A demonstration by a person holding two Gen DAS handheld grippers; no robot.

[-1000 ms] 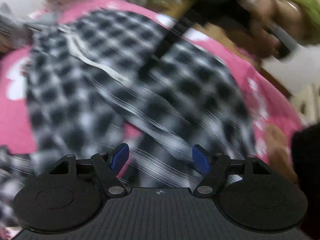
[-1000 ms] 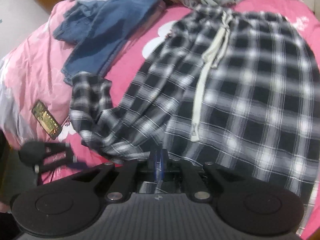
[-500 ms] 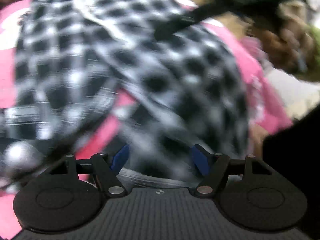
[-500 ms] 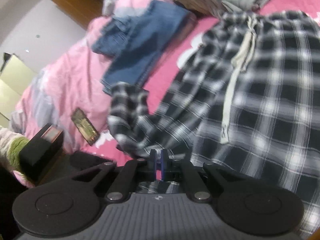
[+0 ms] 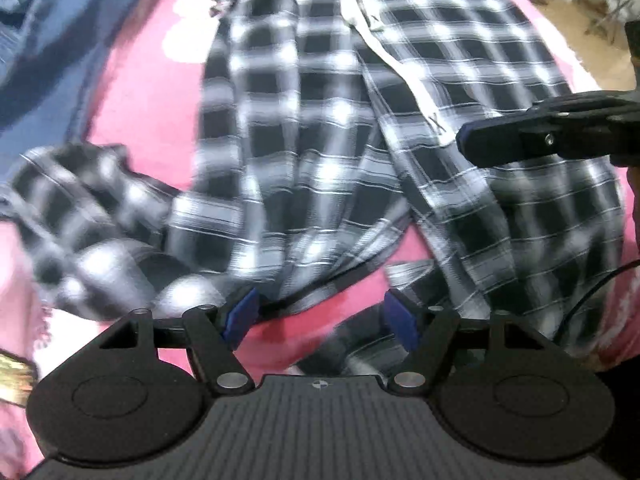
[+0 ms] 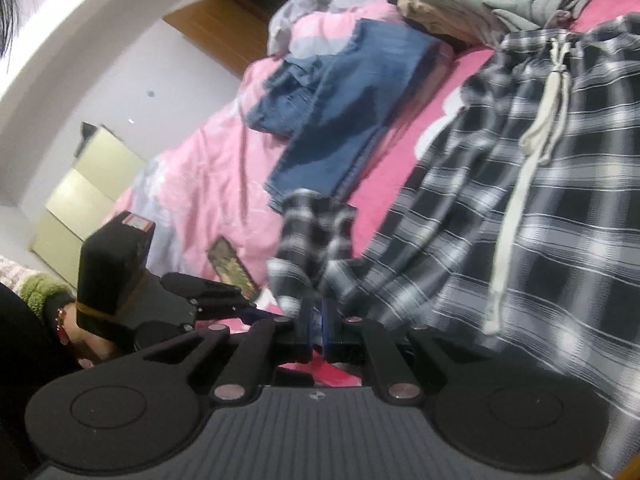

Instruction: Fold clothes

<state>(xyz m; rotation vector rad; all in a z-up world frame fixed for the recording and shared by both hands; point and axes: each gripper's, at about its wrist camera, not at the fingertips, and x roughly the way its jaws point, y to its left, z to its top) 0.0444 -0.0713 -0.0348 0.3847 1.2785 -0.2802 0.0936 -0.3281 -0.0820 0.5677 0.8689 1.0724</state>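
Black-and-white plaid trousers [image 5: 320, 128] with a pale drawstring [image 5: 384, 52] lie spread on the pink bedcover [image 5: 152, 112]. One leg end is crumpled at the left [image 5: 80, 208]. My left gripper [image 5: 320, 314] points down over the lower hem, open, with only cover and a hem edge between its blue pads. My right gripper [image 6: 316, 316] is shut just short of the crumpled leg end [image 6: 312, 240]; I see no cloth pinched. From the left wrist view the right gripper [image 5: 472, 140] hovers over the right leg. The left gripper [image 6: 208, 292] shows at the left.
Folded blue jeans [image 6: 352, 112] lie beside the trousers, and grey and tan clothes [image 6: 440, 0] are piled at the bed's far end. A small patterned card [image 6: 232, 268] lies on the cover. A pale cabinet [image 6: 80, 200] stands by the wall. A cable [image 5: 580, 300] runs at the right.
The left gripper has swung and rolled to point down at the trousers' lower hem. The right gripper has sunk and tipped up toward level, still shut. The trousers lie as before.
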